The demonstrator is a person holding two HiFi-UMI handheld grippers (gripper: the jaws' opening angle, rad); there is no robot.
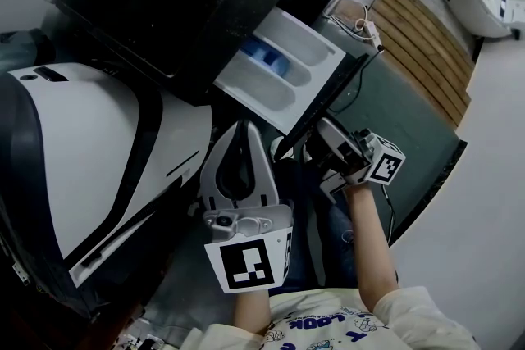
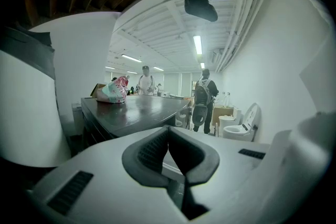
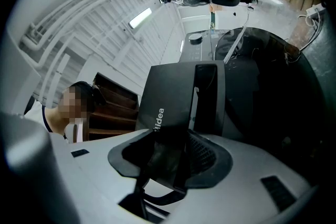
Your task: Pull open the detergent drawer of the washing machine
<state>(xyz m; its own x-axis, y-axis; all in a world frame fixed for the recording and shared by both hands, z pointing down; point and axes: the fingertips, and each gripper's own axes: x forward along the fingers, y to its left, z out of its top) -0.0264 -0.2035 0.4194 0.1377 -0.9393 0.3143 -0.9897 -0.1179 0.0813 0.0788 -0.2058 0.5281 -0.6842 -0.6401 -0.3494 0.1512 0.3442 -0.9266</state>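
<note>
Head view: detergent drawer (image 1: 283,65) stands pulled out; right gripper (image 1: 316,137) jaws pinch its dark front panel (image 3: 173,97). Left gripper (image 1: 244,131) jaws pressed together, empty.

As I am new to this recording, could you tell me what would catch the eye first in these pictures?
The white detergent drawer, with a blue insert, stands pulled out of the dark-topped washing machine at the head view's centre. Just below it, the right gripper is closed on the drawer's dark front panel, while the left gripper, jaws together and empty, is beside it, lower left.
</note>
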